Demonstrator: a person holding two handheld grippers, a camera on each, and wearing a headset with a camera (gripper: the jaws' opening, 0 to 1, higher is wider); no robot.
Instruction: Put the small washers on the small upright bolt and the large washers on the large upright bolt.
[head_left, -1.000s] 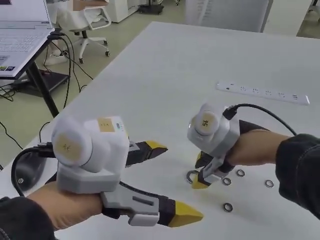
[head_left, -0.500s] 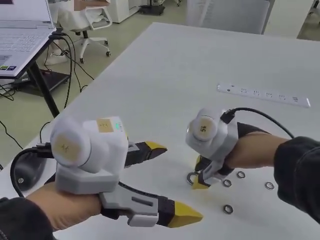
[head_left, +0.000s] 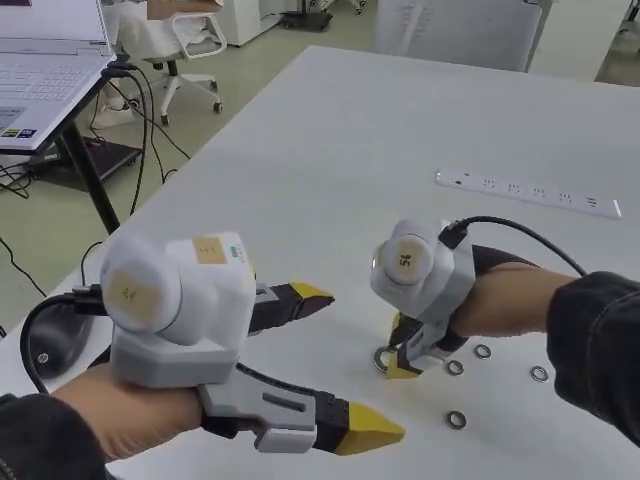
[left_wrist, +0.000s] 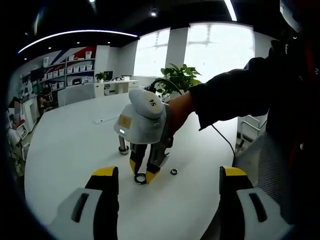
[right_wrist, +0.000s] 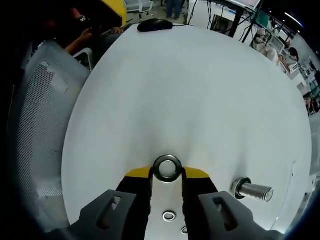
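Right now the right gripper (right_wrist: 167, 173) is clamped on a large washer (right_wrist: 167, 168), pinched by its rim between the yellow tips, hole facing that gripper's camera. At 3 o'clock of it a bolt (right_wrist: 252, 190) shows, threaded shaft running toward 3 o'clock; the left gripper view has it standing upright. Four small washers (head_left: 456, 419) lie flat on the table (head_left: 400, 150). Jaws wide apart and holding nothing, the left gripper (head_left: 345, 362) hovers at 8 o'clock
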